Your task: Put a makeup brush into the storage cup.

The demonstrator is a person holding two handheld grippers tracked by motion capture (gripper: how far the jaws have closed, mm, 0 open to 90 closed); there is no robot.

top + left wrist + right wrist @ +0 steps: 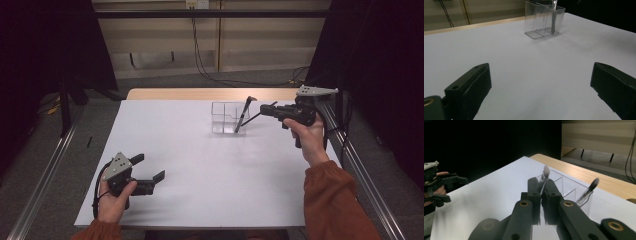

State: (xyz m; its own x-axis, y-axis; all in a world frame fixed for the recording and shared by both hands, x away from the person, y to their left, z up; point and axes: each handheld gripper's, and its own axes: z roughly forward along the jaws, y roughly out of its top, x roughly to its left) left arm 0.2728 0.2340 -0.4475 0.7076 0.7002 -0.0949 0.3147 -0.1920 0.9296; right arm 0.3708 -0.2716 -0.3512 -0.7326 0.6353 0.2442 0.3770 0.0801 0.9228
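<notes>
The right gripper [264, 109] — jaws clamped on a slim brush [545, 173] — hangs just right of the clear organizer [229, 118]; another brush [244, 114] leans inside; the left gripper [149, 168], near-left, gapes empty.

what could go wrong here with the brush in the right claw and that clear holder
1. The right claw pinches a thin brush near its tip end; it may twist or slip out on the way to the clear holder.
2. A second brush already leans in the holder's right compartment; a bump from the incoming one might knock it over or tip the light holder.
</notes>
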